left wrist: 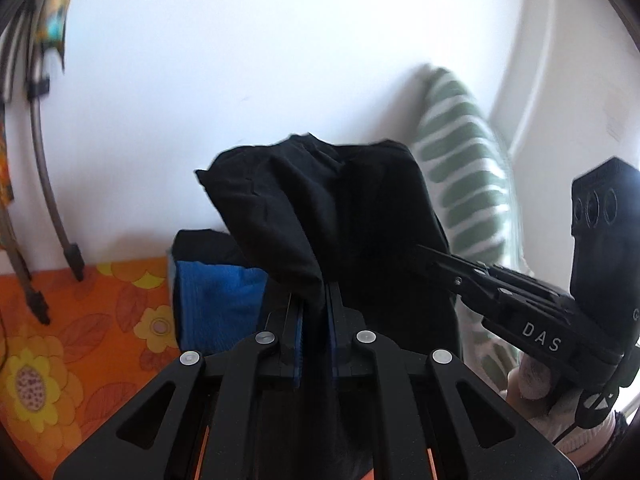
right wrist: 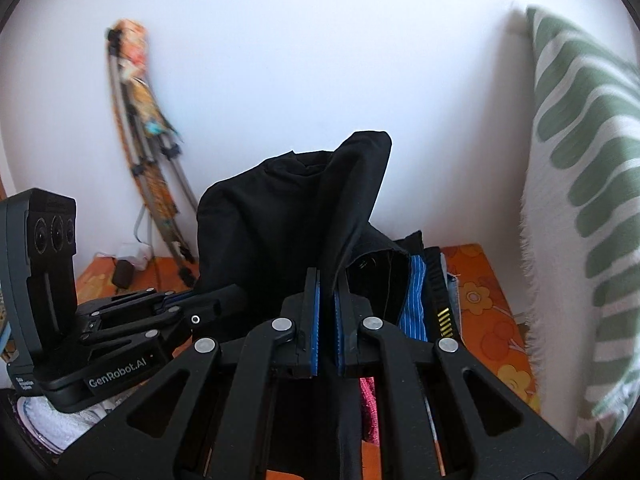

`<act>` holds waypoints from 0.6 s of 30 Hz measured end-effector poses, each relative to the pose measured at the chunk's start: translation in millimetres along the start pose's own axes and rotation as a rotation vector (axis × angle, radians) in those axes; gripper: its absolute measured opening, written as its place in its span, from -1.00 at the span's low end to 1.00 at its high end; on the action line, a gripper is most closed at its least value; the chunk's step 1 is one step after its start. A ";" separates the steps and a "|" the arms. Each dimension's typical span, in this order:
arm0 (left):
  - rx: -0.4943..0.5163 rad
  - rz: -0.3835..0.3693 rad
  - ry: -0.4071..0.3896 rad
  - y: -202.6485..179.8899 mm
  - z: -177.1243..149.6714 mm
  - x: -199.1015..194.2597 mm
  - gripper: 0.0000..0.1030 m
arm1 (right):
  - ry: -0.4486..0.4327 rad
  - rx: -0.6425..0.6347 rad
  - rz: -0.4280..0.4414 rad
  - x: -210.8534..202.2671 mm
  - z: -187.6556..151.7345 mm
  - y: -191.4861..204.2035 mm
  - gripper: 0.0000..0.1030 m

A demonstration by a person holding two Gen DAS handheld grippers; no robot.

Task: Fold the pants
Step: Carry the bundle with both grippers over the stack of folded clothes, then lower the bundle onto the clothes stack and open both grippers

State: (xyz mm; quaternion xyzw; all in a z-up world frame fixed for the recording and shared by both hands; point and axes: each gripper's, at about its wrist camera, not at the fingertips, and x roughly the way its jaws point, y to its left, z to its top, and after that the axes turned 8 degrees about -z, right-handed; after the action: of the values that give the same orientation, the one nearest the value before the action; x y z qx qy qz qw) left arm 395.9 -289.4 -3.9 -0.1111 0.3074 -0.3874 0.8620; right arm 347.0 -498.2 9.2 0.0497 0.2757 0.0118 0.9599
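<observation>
Black pants (left wrist: 328,208) hang bunched in the air, held by both grippers. My left gripper (left wrist: 316,304) is shut on a fold of the black cloth, which runs down between its blue pads. My right gripper (right wrist: 327,300) is shut on another fold of the pants (right wrist: 288,216), with cloth trailing down between its fingers. In the left wrist view the right gripper (left wrist: 424,254) reaches in from the right and bites into the pants. In the right wrist view the left gripper (right wrist: 216,304) comes in from the left against the cloth. The rest of the pants is hidden below.
A pile of folded clothes (right wrist: 420,292), blue and black, lies on an orange flowered cover (left wrist: 72,344). A green and white striped cushion (right wrist: 592,184) leans at the right. A folded frame (right wrist: 144,152) stands against the white wall. A gloved hand (left wrist: 536,380) holds the right gripper.
</observation>
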 end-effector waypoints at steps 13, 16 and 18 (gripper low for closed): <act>0.019 0.198 0.045 54.2 2.5 39.1 -0.74 | 0.177 -0.067 -0.199 134.8 -1.7 -36.5 -0.80; 0.036 0.209 0.050 51.5 2.1 33.6 -0.74 | 0.184 -0.100 -0.263 139.7 1.0 -34.8 -0.80; 0.064 0.231 0.047 49.4 3.0 29.2 -0.69 | 0.176 -0.081 -0.266 132.4 3.4 -34.9 -0.80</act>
State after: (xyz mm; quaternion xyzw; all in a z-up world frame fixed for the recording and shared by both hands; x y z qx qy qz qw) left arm 442.3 -277.7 -35.8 -0.0382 0.3259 -0.2974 0.8966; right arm 460.9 -526.6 -61.4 -0.0270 0.3622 -0.1003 0.9263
